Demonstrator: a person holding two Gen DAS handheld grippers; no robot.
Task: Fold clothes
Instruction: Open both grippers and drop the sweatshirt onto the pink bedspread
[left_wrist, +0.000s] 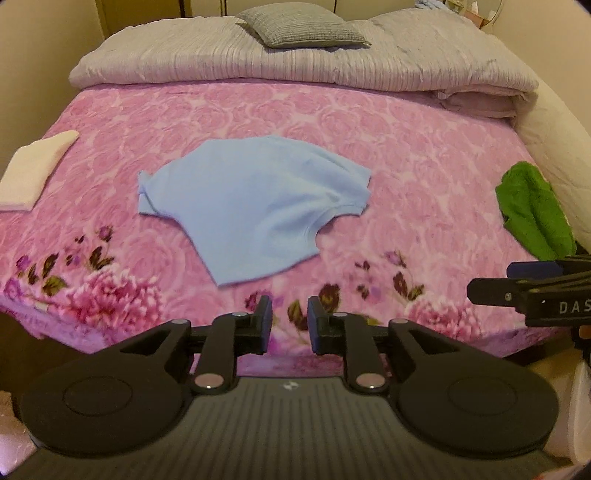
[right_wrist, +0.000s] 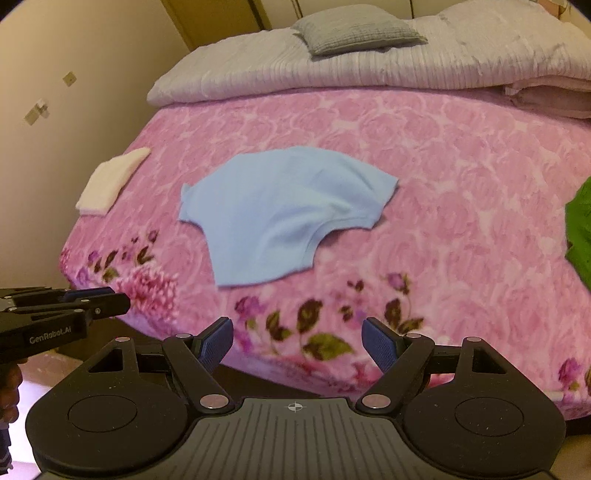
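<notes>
Lay spread on pink bedspread (left_wrist: 424, 177), well ahead of both grippers: blue shirt (left_wrist: 255, 206); left gripper (left_wrist: 290, 325) slightly parted, right gripper (right_wrist: 297, 347) wide apart, both empty.

Green garment (right_wrist: 580, 229) cut off by the right edge

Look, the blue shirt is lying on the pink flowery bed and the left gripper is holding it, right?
Not quite. The blue shirt does lie on the pink flowery bed, but the left gripper is open and empty, short of the shirt, as the left wrist view shows.
</notes>
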